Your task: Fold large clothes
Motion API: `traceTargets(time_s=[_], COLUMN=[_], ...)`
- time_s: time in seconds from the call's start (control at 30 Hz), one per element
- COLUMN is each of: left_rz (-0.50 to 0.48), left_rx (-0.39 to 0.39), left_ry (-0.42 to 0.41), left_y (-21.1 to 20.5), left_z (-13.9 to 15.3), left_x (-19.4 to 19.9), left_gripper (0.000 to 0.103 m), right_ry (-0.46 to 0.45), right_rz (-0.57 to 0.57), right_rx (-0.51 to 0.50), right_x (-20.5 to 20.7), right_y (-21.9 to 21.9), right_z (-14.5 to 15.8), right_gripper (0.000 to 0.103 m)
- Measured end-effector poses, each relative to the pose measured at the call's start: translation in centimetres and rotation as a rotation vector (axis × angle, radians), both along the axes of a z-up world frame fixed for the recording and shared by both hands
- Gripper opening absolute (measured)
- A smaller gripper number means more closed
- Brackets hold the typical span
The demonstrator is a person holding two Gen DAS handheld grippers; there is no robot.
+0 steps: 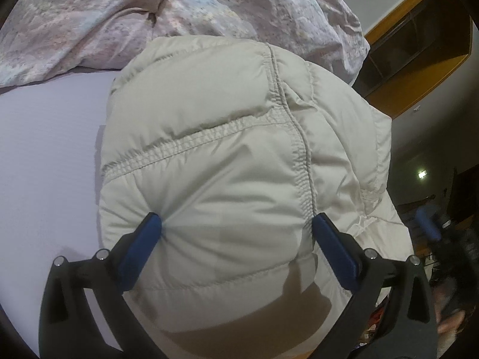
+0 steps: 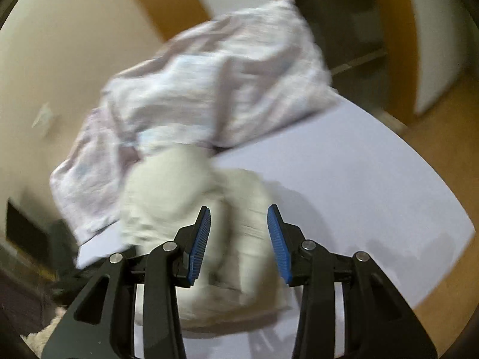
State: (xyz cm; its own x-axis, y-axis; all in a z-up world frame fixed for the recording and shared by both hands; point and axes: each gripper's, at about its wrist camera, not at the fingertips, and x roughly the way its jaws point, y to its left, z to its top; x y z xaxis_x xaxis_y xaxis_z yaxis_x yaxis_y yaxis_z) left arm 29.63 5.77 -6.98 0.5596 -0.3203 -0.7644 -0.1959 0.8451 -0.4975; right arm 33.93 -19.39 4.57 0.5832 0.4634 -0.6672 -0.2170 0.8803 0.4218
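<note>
Pressing my left gripper [image 1: 236,224] into the puffy cream quilted jacket [image 1: 227,149] on the lavender bed sheet [image 1: 45,164], fingers spread wide and only denting it, I judge the slick padding may spring open. My right gripper [image 2: 239,224] hovers above, fingers half-open, holding nothing; blur hints at a misplaced grab.

Motion-blurred jacket [image 2: 191,209] and quilt [image 2: 209,89]
</note>
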Motion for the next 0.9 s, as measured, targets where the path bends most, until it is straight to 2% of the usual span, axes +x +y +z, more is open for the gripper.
traceTargets(time_s=[0.13, 0.27, 0.37, 0.47, 0.6, 0.73, 0.9], left_rz=[0.002, 0.001, 0.002, 0.007, 0.045, 0.095, 0.104], left_rx=[0.018, 0.021, 0.022, 0.023, -0.008, -0.015, 0.046], left_ry=[0.001, 0.0, -0.007, -0.015, -0.023, -0.02, -0.043], left_y=[-0.5, -0.4, -0.3, 0.1, 1.6, 3.6, 4.0], left_z=[-0.1, -0.1, 0.0, 0.2, 0.7, 1.0, 1.8], left_x=[0.1, 0.0, -0.3, -0.5, -0.6, 0.0, 1.5], left_gripper=[0.101, 0.1, 0.1, 0.1, 0.1, 0.099, 0.098], right_ry=[0.001, 0.014, 0.044, 0.071, 0.095, 0.127, 0.145], right_rz=[0.157, 0.212, 0.191, 0.185, 0.192, 0.184, 0.185], right_rx=[-0.045, -0.132, -0.172, -0.231, -0.297, -0.289, -0.286], right_x=[1.4, 3.3, 4.6, 5.7, 6.5, 7.3, 7.8], right_y=[6.0, 9.8, 10.4, 10.9, 11.3, 10.8, 10.4], right_z=[0.6, -1.1, -2.6, -4.4, -6.9, -8.1, -9.1], right_gripper=[0.042, 0.042, 0.041, 0.034, 0.033, 0.033, 0.033])
